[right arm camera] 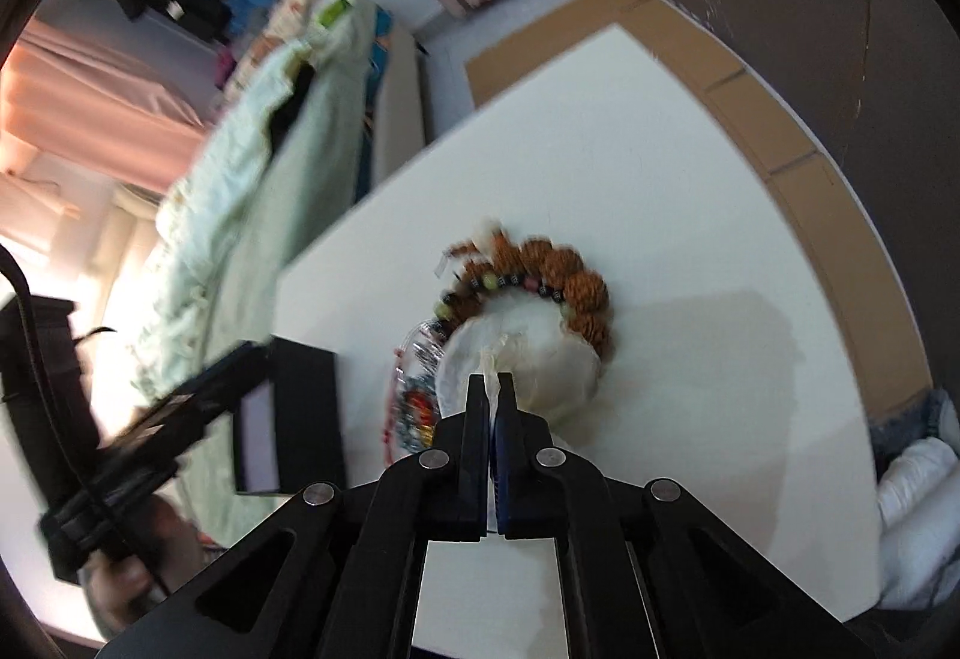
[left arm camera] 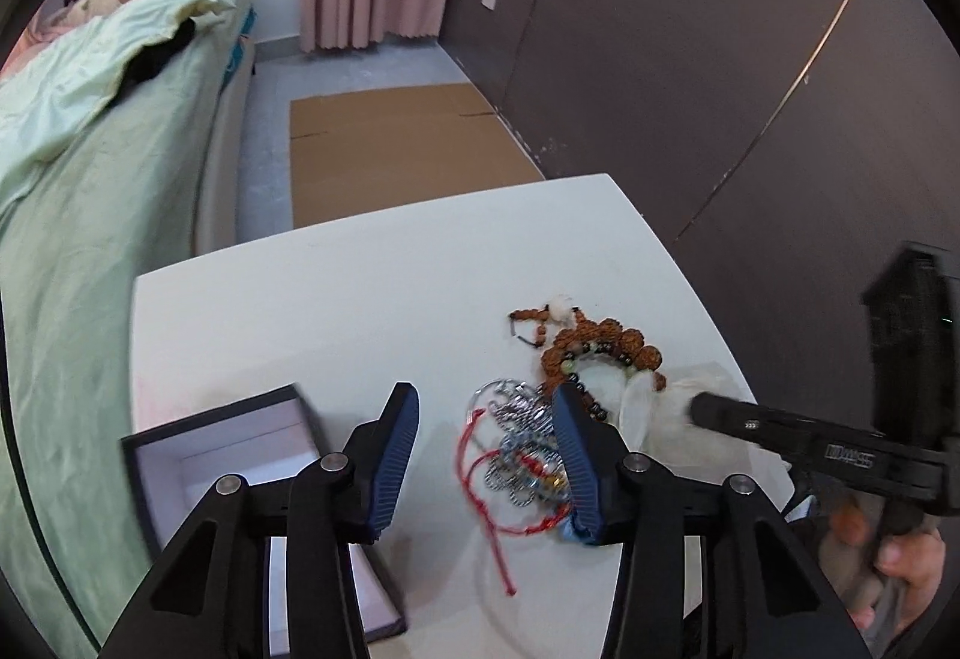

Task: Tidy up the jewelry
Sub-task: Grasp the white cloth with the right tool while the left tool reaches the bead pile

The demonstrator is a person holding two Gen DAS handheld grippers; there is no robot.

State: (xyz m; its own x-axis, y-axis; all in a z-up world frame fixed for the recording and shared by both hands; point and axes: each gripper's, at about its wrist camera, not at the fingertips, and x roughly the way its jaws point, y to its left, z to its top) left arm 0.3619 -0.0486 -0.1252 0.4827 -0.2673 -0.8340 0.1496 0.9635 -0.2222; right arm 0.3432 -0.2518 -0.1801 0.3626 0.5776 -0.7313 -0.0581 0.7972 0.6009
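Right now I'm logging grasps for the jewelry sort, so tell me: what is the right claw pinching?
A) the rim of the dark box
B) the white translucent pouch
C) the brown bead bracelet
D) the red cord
B: in the right wrist view the right claw has its jaws closed on the gathered edge of the white translucent pouch, while the brown bead bracelet lies beyond it on the table.

The table (left arm camera: 360,299) is white. The beads (left arm camera: 606,344) are rusty brown; the cord (left arm camera: 486,470) is red. The box (left arm camera: 198,455) is black, lined white.
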